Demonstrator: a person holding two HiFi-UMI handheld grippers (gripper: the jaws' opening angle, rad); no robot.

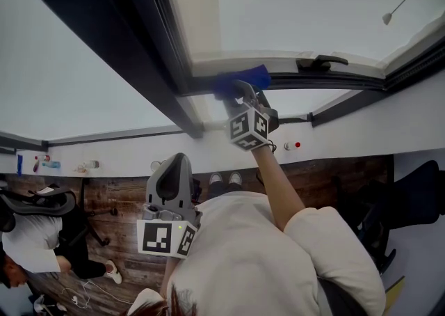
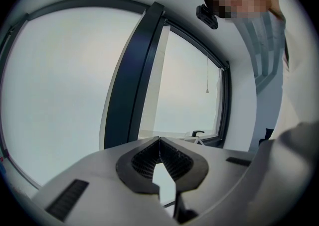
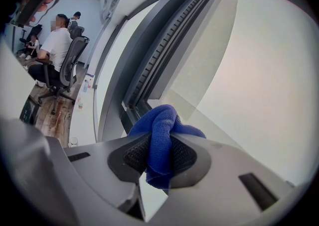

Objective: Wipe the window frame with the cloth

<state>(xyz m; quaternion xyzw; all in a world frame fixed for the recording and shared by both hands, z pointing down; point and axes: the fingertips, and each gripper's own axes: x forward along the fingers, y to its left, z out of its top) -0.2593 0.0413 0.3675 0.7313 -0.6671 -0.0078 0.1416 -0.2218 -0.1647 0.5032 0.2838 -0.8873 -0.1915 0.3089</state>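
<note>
Two hand-held grippers show. The left hand-held gripper (image 2: 159, 141), low by the person's chest, has its jaws together on nothing. The right hand-held gripper (image 1: 241, 90), on a raised arm, is clamped on the one blue cloth (image 1: 243, 78). The cloth lies against the dark window frame (image 1: 334, 83), left of its single handle (image 1: 321, 62). Farther off is a wooden floor (image 1: 118, 200) and one seated person (image 1: 28, 241).

Cloth (image 3: 160, 123) partly hidden between fingers (image 3: 133, 154)
</note>
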